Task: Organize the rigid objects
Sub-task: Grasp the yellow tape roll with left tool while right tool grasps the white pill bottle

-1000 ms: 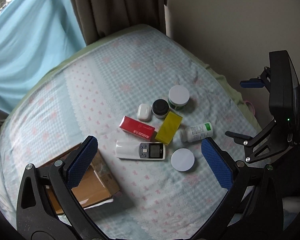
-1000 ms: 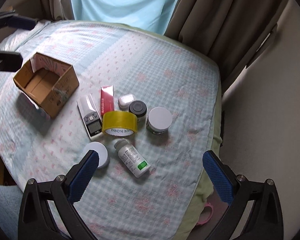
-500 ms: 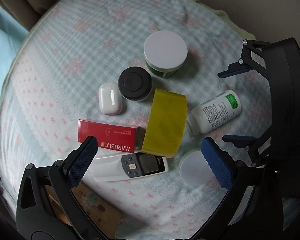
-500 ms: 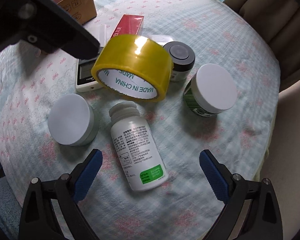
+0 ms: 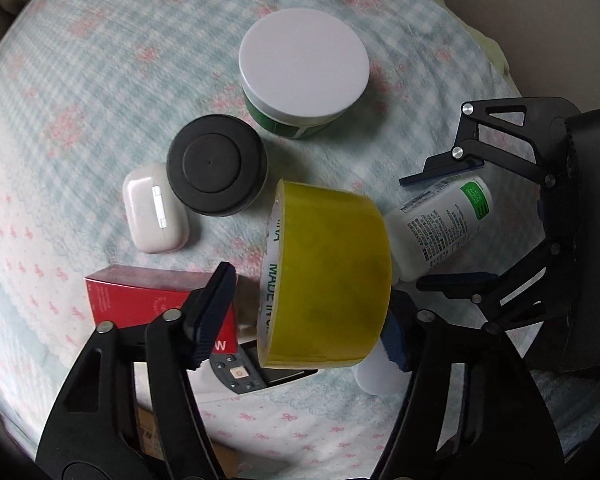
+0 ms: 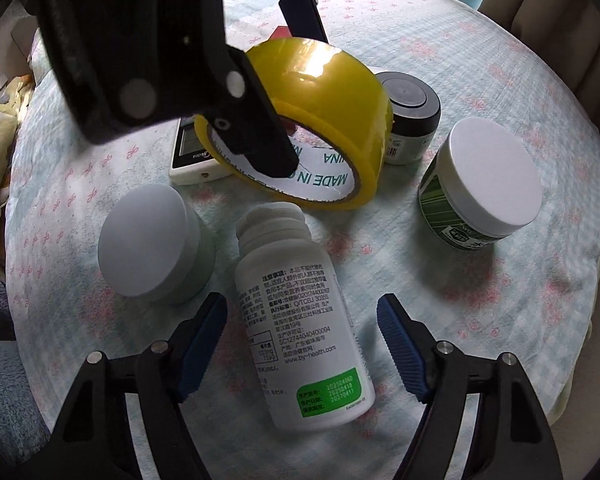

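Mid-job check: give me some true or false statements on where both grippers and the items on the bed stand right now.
1. The left gripper straddles the yellow roll of packing tape. True; its jaws are closing.
2. The white pill bottle with the green label stands upright. False; it lies on its side.
3. The right gripper has that bottle between its fingers. True; its jaws are closing.
4. The round black-lidded jar sits inside the cardboard box. False; it is on the checked bedspread.
5. The white earbud case lies beside the black-lidded jar. True.
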Tool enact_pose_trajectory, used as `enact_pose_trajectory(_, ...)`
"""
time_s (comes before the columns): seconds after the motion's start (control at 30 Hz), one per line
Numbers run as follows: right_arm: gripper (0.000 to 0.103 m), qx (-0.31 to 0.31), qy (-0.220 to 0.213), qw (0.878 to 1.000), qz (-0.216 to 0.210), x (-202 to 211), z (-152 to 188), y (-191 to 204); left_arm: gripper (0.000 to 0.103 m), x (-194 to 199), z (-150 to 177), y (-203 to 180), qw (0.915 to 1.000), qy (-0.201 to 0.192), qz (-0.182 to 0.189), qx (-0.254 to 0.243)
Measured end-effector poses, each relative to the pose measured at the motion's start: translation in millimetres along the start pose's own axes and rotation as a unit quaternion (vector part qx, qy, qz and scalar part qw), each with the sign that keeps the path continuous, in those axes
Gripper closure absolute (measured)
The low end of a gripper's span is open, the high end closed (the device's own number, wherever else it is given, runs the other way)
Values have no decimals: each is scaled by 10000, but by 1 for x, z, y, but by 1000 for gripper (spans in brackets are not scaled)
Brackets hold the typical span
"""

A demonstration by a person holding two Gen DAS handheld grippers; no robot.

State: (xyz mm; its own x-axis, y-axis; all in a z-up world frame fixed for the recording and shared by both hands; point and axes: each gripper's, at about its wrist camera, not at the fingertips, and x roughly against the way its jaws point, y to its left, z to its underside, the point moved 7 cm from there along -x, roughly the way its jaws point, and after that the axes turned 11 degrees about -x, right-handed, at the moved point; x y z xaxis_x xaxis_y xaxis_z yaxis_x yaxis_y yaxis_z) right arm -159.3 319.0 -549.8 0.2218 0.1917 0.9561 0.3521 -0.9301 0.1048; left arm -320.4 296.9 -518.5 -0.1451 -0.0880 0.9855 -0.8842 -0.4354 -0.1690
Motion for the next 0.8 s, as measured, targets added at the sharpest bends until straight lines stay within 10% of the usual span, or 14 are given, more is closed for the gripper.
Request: enact_pose_trajectory(0.8, 54, -956, -28, 9953, 161, 19, -34, -10, 64, 47, 11, -3, 9949, -419, 196, 895)
